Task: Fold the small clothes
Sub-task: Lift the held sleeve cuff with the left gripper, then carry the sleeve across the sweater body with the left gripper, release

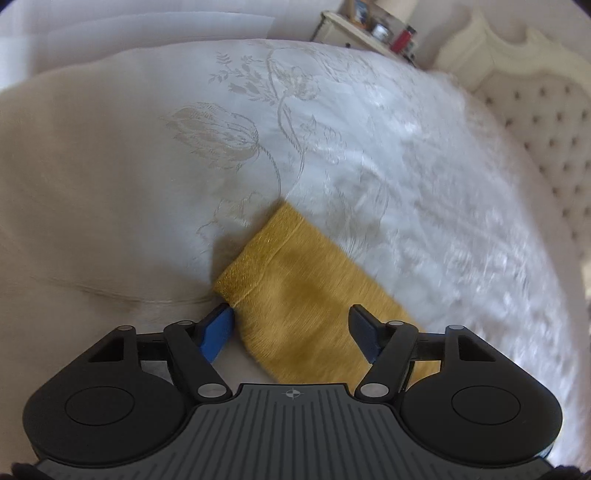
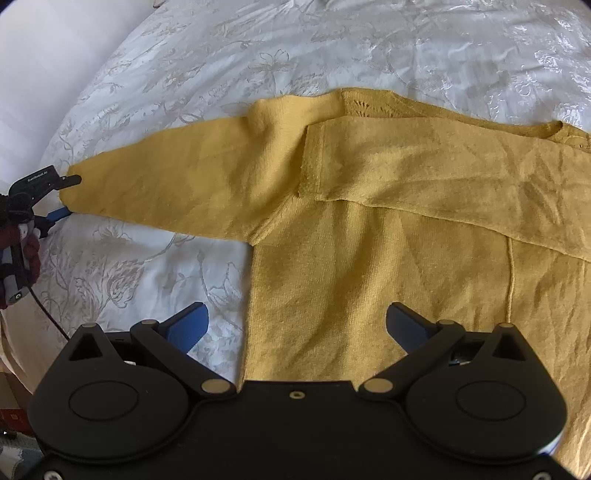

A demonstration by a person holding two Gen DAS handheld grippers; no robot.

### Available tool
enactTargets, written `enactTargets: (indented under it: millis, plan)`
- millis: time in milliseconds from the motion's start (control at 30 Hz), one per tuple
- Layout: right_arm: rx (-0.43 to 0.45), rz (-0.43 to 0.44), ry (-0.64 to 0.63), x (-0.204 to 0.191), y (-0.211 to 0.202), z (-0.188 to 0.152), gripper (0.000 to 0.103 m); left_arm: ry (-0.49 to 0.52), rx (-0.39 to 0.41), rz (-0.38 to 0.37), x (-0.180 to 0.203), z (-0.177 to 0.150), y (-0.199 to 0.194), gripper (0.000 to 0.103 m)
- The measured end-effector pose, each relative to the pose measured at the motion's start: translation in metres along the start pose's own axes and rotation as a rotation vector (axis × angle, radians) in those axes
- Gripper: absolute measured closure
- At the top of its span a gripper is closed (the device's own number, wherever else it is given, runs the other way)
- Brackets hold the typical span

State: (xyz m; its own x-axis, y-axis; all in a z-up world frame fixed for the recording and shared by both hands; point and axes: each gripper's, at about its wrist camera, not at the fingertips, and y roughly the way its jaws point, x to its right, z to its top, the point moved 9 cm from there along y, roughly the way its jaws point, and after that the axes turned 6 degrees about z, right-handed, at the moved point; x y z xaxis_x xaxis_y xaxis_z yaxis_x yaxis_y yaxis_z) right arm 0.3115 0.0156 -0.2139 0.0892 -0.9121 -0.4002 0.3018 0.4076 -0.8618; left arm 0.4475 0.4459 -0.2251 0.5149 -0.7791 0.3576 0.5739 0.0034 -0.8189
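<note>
A mustard yellow knitted sweater lies flat on the bed. One sleeve is folded across its body; the other sleeve stretches out to the left. In the left wrist view the cuff end of that sleeve lies between the open jaws of my left gripper, which also shows in the right wrist view at the cuff. My right gripper is open and empty, hovering over the sweater's lower left edge.
The bed has a white floral bedspread with a beige cover at the left. A tufted headboard and a cluttered nightstand stand at the far side.
</note>
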Motion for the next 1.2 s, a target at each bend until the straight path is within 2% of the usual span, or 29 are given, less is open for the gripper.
enactTargets:
  millis: [33,67,133,267,433,533,667,833,933,1133,1200]
  plan:
    - [0.003,0.001,0.001,0.0,-0.002,0.0,0.001,-0.032,0.012,-0.022,0.001,0.002,0.001,0.085]
    - [0.004,0.001,0.0,0.002,-0.003,-0.001,0.001,-0.053,0.01,-0.022,0.002,0.003,0.002,0.097]
    - [0.009,-0.001,0.002,0.005,-0.006,-0.003,0.001,-0.063,0.037,-0.027,0.01,0.005,-0.007,0.097]
    - [0.017,0.0,0.021,0.016,-0.013,-0.009,0.001,0.065,0.113,-0.11,0.059,0.007,-0.046,0.097]
    - [0.023,0.014,0.039,0.03,-0.019,-0.018,0.001,0.186,0.211,-0.252,0.139,0.005,-0.107,0.097]
    - [0.039,0.033,0.047,0.04,-0.027,-0.023,0.001,0.199,0.245,-0.36,0.188,-0.005,-0.138,0.097]
    - [0.061,0.065,0.042,0.056,-0.038,-0.027,0.001,0.23,0.267,-0.465,0.254,-0.032,-0.172,0.097]
    - [0.099,0.092,0.053,0.094,-0.062,-0.036,0.001,0.282,0.264,-0.574,0.335,-0.09,-0.196,0.097]
    - [0.119,0.093,0.077,0.125,-0.08,-0.042,0.001,0.319,0.233,-0.611,0.375,-0.14,-0.198,0.097]
    - [0.169,0.055,0.134,0.197,-0.117,-0.052,0.001,0.383,0.099,-0.624,0.429,-0.252,-0.165,0.096]
    - [0.182,0.039,0.147,0.216,-0.126,-0.054,0.001,0.406,0.032,-0.615,0.438,-0.284,-0.146,0.085]
